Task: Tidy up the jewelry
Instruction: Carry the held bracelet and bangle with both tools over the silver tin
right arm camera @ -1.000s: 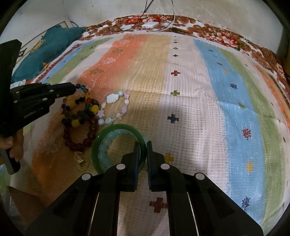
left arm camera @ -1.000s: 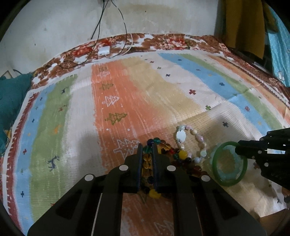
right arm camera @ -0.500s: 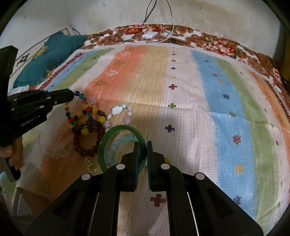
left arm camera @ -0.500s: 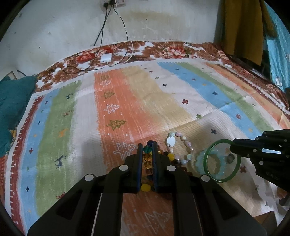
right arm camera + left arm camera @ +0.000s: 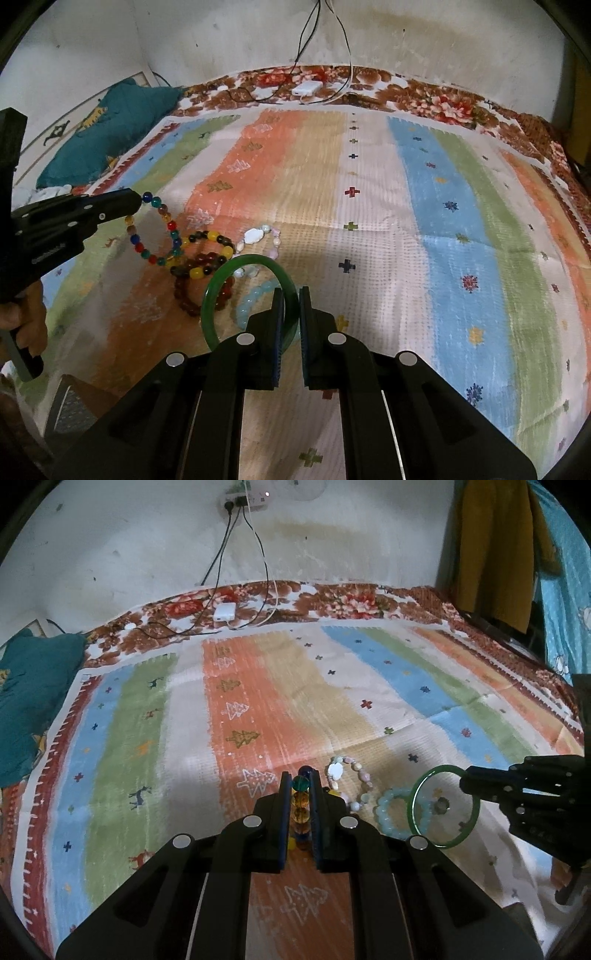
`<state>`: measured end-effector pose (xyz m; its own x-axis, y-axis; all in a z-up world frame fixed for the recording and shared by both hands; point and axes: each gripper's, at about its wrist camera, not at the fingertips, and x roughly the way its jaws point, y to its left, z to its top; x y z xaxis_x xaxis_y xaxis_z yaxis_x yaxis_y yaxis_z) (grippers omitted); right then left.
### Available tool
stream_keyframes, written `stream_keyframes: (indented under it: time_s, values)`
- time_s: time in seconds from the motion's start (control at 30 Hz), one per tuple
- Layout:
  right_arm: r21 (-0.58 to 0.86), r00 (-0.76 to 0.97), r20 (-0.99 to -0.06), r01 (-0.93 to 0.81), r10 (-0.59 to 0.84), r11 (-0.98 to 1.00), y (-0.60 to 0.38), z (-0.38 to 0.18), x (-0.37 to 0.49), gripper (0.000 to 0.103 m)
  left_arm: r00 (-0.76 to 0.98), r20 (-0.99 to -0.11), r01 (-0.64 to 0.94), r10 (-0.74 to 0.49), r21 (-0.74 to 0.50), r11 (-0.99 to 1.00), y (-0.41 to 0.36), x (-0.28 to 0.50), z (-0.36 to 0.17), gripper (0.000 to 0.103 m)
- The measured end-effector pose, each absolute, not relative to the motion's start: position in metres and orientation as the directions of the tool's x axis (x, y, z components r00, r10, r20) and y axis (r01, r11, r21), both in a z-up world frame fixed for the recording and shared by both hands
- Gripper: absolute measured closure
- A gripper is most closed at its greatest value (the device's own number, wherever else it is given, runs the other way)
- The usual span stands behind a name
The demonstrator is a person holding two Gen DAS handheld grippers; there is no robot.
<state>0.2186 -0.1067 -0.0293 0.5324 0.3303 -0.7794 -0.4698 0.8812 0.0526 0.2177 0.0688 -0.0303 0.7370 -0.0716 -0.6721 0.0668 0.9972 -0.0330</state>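
Observation:
My left gripper [image 5: 300, 775] is shut on a multicolour bead bracelet [image 5: 300, 799], which hangs as a loop [image 5: 159, 236] from its tip [image 5: 136, 203] above the blanket. My right gripper [image 5: 291, 291] is shut on the rim of a green bangle [image 5: 251, 258], held up off the blanket to the right of the left gripper [image 5: 410, 805]. Below them lie a pale pink and white bead bracelet [image 5: 335, 771], a light aqua bead bracelet [image 5: 382, 805], a dark red bead bracelet [image 5: 188, 295] and a yellow and dark bead bracelet [image 5: 212, 235].
A striped blanket [image 5: 258, 686] covers the bed up to the wall. A teal pillow [image 5: 29, 686] lies at its left edge, and a white charger [image 5: 224, 612] with cables at the far edge. Cloths [image 5: 491, 546] hang at the right. A box corner [image 5: 74, 402] shows lower left.
Both grippers have risen with their pieces. The multicolour bracelet has come up off the pile and hangs free; the green bangle has lifted off the blanket.

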Motion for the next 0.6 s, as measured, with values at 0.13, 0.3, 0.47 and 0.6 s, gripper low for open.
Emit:
stream_keyframes:
  time_s: [0.13,0.3,0.47,0.6]
  values:
    - [0.060,0.540,-0.769,-0.472,0.342,0.879,-0.108,-0.022,0.209,0.094,0.748,-0.660,0.056,-0.072,-0.045,0.997,0.067,0.205,-0.022,0.094]
    - [0.058,0.553,-0.756,-0.477,0.351,0.877,-0.111,-0.011,0.193,0.094,0.759,-0.647,0.047,-0.073,-0.057,0.997,0.066,0.188,-0.013,0.094]
    - [0.068,0.564,-0.741,-0.479,0.366,0.875,-0.115,0.000,0.179,0.094,0.769,-0.635,0.033,-0.072,-0.074,0.997,0.064,0.172,-0.006,0.094]
    - [0.076,0.573,-0.726,-0.482,0.380,0.873,-0.119,0.009,0.166,0.094,0.780,-0.622,0.032,-0.077,-0.083,0.996,0.061,0.159,0.001,0.094]
